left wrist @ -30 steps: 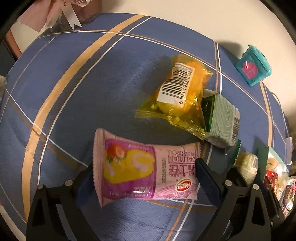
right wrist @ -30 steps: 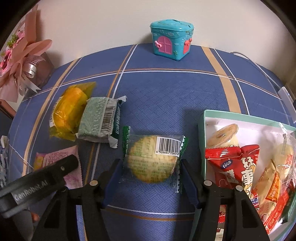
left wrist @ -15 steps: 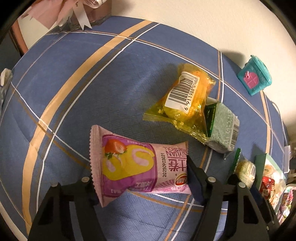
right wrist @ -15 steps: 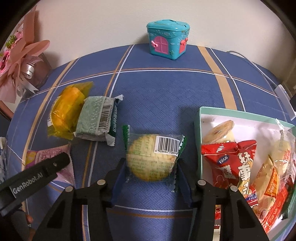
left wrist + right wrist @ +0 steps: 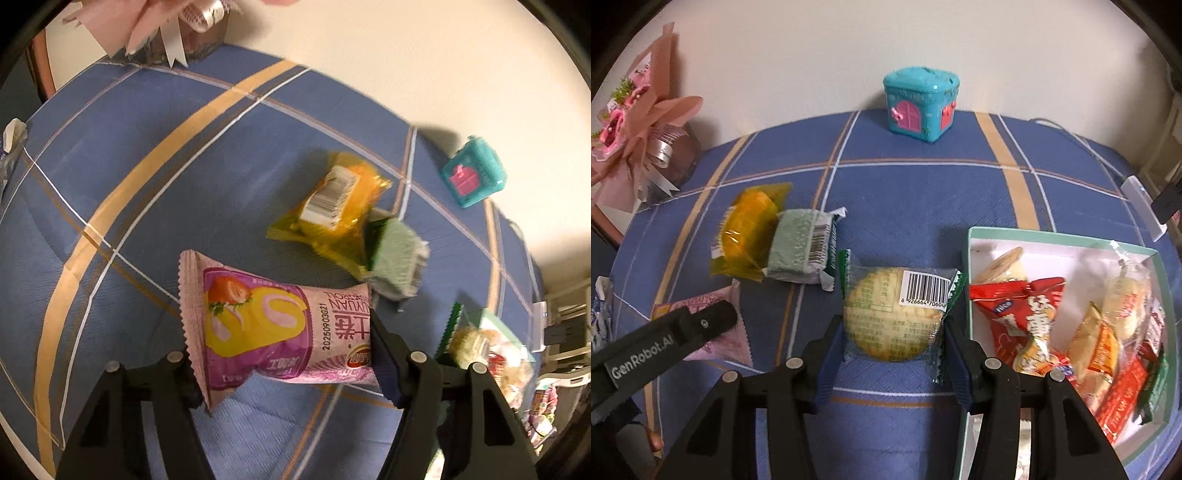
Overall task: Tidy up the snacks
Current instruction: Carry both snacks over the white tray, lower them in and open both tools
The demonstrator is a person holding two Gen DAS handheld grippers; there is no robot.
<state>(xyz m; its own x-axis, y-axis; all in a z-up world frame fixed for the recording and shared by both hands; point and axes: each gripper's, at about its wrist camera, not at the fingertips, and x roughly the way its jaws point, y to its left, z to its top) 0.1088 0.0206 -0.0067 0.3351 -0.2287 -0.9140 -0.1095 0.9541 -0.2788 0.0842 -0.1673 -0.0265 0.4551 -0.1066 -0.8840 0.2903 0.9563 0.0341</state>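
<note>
Snacks (image 5: pixel 280 332) (image 5: pixel 894 317) between closed fingers (image 5: pixel 384 354) (image 5: pixel 955 354)

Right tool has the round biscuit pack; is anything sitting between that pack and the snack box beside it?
Nothing visible does. The round biscuit pack sits between the fingers of the right tool, with its right edge close to the near wall of the snack box. Only bare tablecloth shows between them; the box wall itself must be cleared.

left gripper (image 5: pixel 284 354) has its jaws pinched on the pink strawberry roll pack (image 5: pixel 277 328), with the yellow snack (image 5: pixel 328 210) sitting at 1 o'clock on the blue tablecloth (image 5: pixel 147 177)
</note>
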